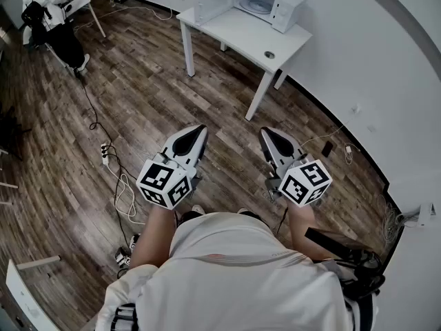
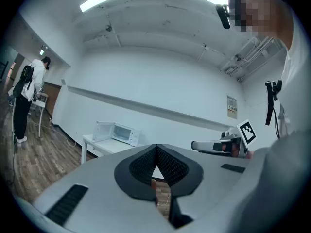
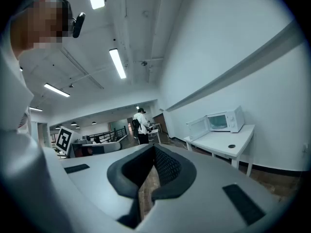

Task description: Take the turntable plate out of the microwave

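I'm holding both grippers out level in front of me, side by side over the wood floor [image 1: 151, 95]. The left gripper [image 1: 198, 130] is closed, its jaws meeting tip to tip with nothing between them. The right gripper [image 1: 266, 134] is closed the same way, and it is carrying nothing either.

I'm looking across the room at the microwave [image 1: 265, 4], which is well apart from both grippers. It is sitting at the far end of a white table [image 1: 238, 36] that is standing against the wall. Its door [image 1: 215, 2] is hanging wide open, swung out to the left as I'm seeing it. Inside the cavity I'm making out a pale round shape, which I'm taking for the plate [image 1: 256, 6]. It is lying in there, too small for me to tell more. A small round thing [image 1: 269, 54] is lying on the table toward its near end, apart from the microwave.

A cable [image 1: 124, 192] is trailing over the floor to my left, running past a power strip [image 1: 105, 154]. Far off at the left, another person [image 1: 47, 9] in a white top is standing by a second table [image 1: 76, 4].
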Demonstrator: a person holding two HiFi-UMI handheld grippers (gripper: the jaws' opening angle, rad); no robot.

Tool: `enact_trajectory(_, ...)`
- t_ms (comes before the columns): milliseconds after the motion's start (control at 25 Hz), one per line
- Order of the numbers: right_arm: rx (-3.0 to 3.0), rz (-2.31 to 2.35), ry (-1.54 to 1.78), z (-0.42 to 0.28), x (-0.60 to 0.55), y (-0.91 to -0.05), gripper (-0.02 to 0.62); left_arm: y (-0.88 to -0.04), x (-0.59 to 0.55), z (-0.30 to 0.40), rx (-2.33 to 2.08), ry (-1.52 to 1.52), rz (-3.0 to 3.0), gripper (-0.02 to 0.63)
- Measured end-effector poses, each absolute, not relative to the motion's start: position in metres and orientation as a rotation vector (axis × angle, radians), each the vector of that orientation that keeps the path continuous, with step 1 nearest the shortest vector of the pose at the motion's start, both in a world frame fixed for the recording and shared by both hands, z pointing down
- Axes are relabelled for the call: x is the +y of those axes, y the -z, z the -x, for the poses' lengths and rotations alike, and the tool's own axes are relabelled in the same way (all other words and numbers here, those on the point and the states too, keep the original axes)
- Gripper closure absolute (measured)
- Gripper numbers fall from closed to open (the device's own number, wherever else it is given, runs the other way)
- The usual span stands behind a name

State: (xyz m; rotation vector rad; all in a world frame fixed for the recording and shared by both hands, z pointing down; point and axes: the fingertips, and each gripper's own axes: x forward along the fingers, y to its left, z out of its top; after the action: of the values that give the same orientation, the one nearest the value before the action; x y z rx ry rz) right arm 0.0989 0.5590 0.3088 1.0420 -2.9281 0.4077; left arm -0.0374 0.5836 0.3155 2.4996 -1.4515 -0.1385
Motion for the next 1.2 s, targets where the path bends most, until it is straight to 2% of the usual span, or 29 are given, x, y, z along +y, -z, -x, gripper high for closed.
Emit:
enact_trajectory(400, -2.896, -1.041, -0.42, -0.031, 0.575, -0.329, 0.591, -0.338, 0.596, 0.111, -1.446, 0.163, -2.46, 0.595)
enact_trajectory(800, -2.898, -1.027, -0.496, -0.007, 0.527, -0.346, 0.591, -0.348, 0.558, 0.142, -1.485, 0.136, -2.415, 0.595)
enact_trajectory(1200, -2.927, -1.03, -0.526, -0.008, 0.426, -0.348, 0.591, -0.348, 0.459, 0.139, -1.499, 0.104, -2.413, 0.595)
